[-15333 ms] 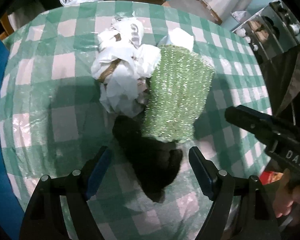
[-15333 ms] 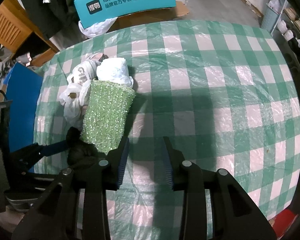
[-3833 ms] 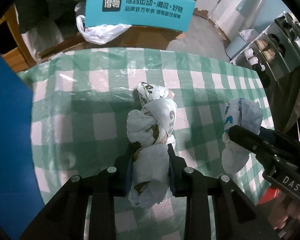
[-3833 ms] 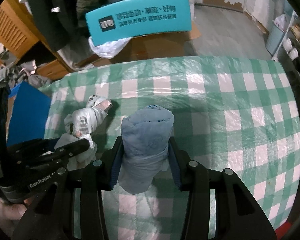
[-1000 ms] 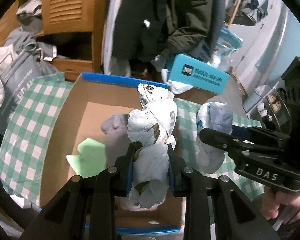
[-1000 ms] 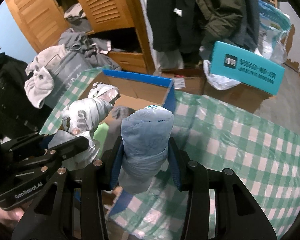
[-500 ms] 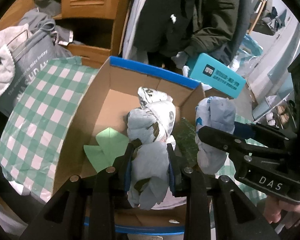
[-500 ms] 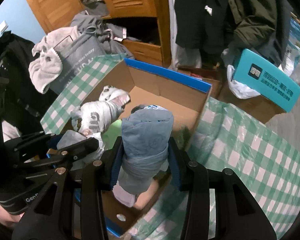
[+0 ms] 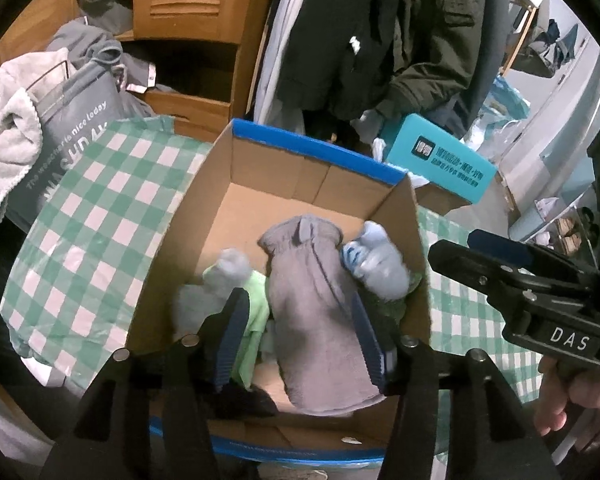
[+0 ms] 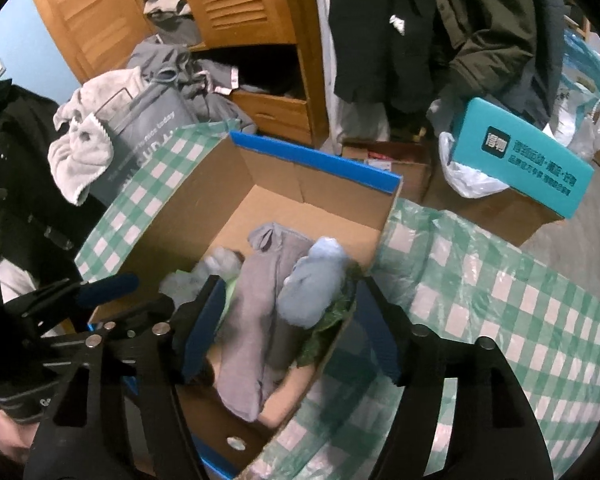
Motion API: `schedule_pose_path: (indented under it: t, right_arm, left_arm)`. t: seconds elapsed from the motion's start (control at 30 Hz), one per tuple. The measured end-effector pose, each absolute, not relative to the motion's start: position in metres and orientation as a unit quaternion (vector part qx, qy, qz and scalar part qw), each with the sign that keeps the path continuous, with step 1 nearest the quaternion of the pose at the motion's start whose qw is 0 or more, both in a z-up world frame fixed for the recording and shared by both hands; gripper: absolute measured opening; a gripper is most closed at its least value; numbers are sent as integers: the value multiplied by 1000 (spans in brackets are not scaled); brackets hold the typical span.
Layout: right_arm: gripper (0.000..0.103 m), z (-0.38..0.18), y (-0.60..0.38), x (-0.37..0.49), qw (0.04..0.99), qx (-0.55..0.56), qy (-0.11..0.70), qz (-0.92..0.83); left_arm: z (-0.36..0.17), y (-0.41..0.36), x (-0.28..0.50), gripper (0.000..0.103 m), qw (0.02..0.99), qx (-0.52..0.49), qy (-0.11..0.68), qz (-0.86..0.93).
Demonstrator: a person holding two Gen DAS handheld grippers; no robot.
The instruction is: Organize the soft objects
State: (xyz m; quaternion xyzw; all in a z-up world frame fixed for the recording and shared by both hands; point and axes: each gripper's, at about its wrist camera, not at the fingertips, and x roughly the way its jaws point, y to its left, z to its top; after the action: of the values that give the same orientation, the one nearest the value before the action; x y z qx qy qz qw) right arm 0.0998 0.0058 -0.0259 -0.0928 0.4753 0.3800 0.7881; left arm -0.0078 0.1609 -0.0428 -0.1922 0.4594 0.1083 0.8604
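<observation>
An open cardboard box [image 9: 292, 176] with a blue rim holds soft things: a grey cloth [image 9: 316, 304], a pale blue bundle [image 9: 380, 264], a whitish bundle [image 9: 228, 268] and a green cloth [image 9: 256, 312]. My left gripper [image 9: 296, 336] is open and empty above the box. My right gripper [image 10: 292, 320] is open and empty above the box too. The box [image 10: 300, 196], grey cloth [image 10: 256, 320] and blue bundle [image 10: 316, 284] also show in the right wrist view. Both bundles look blurred.
A green-checked cloth [image 10: 500, 320] covers the table right of the box and a surface [image 9: 88, 216] to its left. A teal box [image 10: 528, 160] on a carton, a wooden wardrobe [image 10: 236, 8], hanging coats [image 10: 440, 24] and a grey bag [image 9: 72, 136] stand behind.
Both grippers have opened. The white bundle has left my left gripper and the blue bundle my right; both now lie in the box.
</observation>
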Motion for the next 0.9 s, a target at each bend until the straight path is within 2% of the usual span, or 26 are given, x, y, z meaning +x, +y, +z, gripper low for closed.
schedule_pose_path:
  t: [0.1,0.3,0.4,0.57,0.67,0.9]
  right_arm:
    - [73,-17,-1,96,795,-90,466,378]
    - [74,1,-14,87,802,-91,451,381]
    - [75,8,-20,83,806,-95,442,381]
    - [75,18,-35,77,816,-91,427,380]
    - [75,22,-44,74,818,-84,422,381]
    - [75,24,-70,72,828,-62,416,371]
  left_arm:
    - [-32,157,-10,67,864,-191,452,108]
    - [-14,148,-16,68,874,-174,439,113]
    - [-7,146,-19,77,878,-172,431,116]
    - [5,136,-21,80,886,-164,419,107]
    - [13,125,-22,88,893,-150,411,107]
    - [20,105,-21,89,899,-114,410,100]
